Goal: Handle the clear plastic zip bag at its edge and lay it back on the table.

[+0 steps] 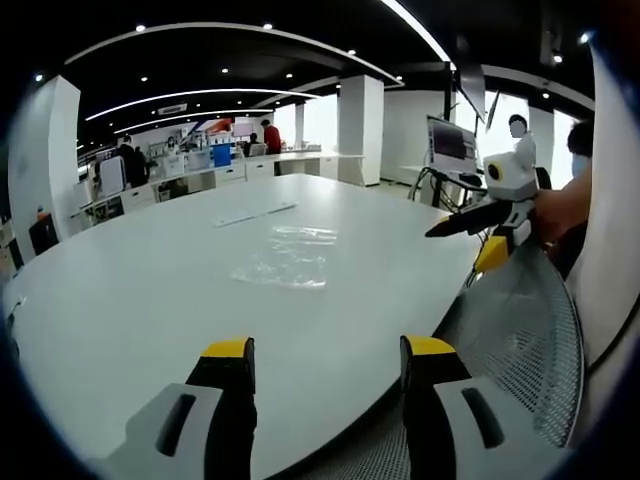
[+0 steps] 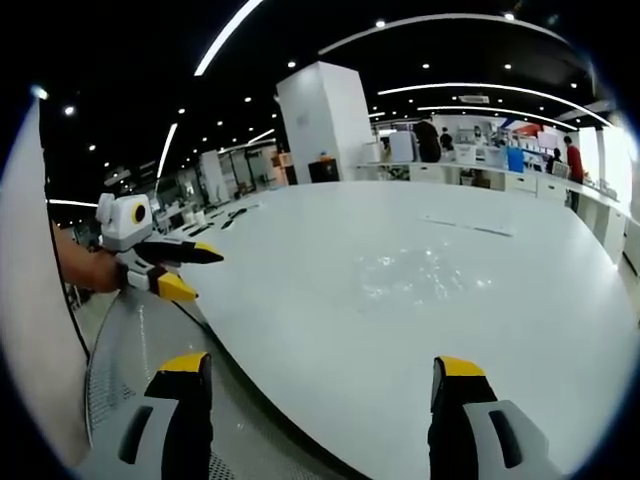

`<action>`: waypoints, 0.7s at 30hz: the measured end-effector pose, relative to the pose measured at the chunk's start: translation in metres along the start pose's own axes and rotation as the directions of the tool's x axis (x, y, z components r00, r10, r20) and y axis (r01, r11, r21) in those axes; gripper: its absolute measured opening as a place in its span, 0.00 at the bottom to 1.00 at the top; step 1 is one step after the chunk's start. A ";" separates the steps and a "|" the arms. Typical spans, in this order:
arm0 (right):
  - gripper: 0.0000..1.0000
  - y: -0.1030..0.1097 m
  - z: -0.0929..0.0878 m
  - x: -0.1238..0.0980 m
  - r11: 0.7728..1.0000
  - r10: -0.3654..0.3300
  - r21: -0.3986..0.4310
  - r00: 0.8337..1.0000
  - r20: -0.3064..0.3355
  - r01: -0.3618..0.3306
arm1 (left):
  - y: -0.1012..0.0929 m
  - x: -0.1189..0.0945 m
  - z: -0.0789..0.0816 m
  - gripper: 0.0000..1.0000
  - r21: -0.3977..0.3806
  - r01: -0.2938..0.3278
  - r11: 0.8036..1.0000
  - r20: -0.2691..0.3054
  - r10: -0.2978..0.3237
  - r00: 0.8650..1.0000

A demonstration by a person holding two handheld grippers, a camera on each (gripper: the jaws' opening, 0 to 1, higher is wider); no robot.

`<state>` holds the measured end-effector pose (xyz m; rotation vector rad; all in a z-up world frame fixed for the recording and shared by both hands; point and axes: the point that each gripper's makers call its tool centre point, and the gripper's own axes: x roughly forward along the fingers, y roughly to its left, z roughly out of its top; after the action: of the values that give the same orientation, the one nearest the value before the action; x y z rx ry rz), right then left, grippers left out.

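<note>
Clear zip bag (image 1: 288,258) flat on table (image 1: 140,300), unlabelled

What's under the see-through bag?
The clear plastic zip bag lies flat on the white table, and the tabletop shows through it. Nothing else shows beneath it, though glare blurs part of the plastic.

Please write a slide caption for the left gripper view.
Open left tool faces the bag lying on the table.
</note>
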<state>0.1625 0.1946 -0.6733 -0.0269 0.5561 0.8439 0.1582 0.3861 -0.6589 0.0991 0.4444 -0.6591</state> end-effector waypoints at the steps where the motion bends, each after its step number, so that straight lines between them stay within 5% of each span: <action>1: 0.91 0.000 0.000 0.000 1.000 -0.001 0.000 1.000 0.001 0.001 | 0.000 0.000 0.000 0.56 0.000 0.000 1.000 -0.001 0.000 1.000; 21: 0.90 -0.007 0.000 0.007 0.999 0.040 -0.008 0.998 -0.042 -0.040 | 0.000 0.001 0.003 0.56 -0.012 -0.013 1.000 -0.011 0.013 1.000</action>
<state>0.1715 0.1944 -0.6776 -0.0416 0.5943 0.8867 0.1602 0.3848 -0.6572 0.0939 0.4578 -0.6434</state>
